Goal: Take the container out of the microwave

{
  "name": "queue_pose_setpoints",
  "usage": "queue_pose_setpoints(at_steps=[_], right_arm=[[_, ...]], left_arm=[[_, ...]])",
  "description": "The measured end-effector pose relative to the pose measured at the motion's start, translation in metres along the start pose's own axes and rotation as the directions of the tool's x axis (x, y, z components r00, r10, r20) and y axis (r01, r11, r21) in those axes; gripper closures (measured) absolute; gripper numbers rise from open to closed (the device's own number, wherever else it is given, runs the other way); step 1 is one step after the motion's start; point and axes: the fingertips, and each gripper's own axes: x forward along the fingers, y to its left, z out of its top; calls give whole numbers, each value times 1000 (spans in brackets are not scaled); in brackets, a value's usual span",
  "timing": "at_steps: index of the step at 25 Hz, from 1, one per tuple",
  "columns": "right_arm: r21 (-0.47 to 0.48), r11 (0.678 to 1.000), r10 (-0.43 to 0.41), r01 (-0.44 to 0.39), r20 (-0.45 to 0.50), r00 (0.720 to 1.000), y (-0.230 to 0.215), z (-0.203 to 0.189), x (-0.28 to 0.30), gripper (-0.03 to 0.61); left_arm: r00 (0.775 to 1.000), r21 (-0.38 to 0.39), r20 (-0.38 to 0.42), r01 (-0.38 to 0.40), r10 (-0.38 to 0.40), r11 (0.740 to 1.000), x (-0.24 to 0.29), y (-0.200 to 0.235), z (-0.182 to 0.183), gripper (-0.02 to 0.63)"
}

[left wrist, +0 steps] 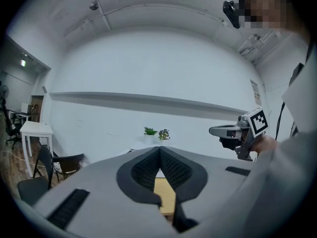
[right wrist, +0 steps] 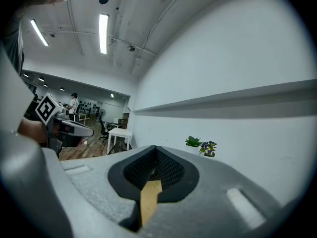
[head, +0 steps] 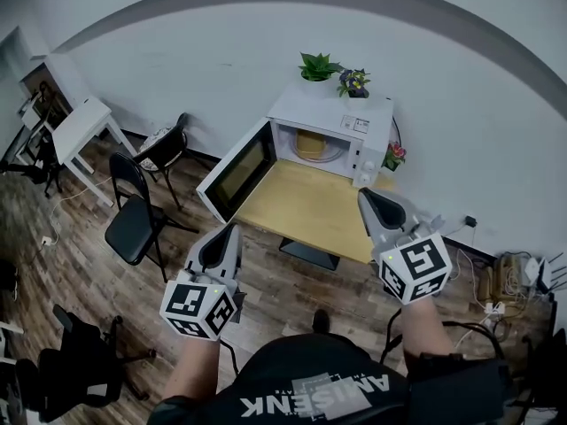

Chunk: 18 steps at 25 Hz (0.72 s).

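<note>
**Both Tongs Closed and Empty; Container Seen Inside the Open Microwave**

In the head view, a white microwave (head: 332, 131) was seen at the 12 o'clock end of a wooden counter (head: 306, 206). Its door (head: 237, 168) was swung wide open toward 8 o'clock. A yellowish container (head: 312, 144) was seen inside the cavity, well apart from both tongs.

The left tongs (head: 232, 230) were held at 7 o'clock of the counter and the right tongs (head: 364, 195) at 4 o'clock, both pointed toward the microwave. In the left gripper view the left tongs (left wrist: 159, 148) were seen with their ribbed pads (left wrist: 174, 168) pressed together and nothing between them. The same was seen of the right tongs (right wrist: 155, 149) in the right gripper view.

A green potted plant (head: 317, 65) and a purple-flowered plant (head: 353, 81) were set on top of the microwave. A pink-flowered plant (head: 394, 155) was placed just beside it at 3 o'clock. A black folding chair (head: 135, 215) was seen on the wooden floor at 9 o'clock of the counter, and a small white table (head: 81, 129) at 10 o'clock.
</note>
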Motion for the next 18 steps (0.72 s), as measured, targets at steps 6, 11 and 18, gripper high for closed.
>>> queue_pose_setpoints(at_steps=[6,11,18], right_arm=[[-12,999,35,-35,2,999,-43,-7,20,572],[-11,999,39,-39,7,999,-77,-11,31,572],[-5,998,57,-57,-6,998,-109,-21,44,572]], left_arm=[[1000,3,-14,-5,5,1000,54,-9,1,612],[1000,7,-17,14,-14,1000,96,-23,5,612],[999,9,-16,37,-37,999,140,-36,9,612]])
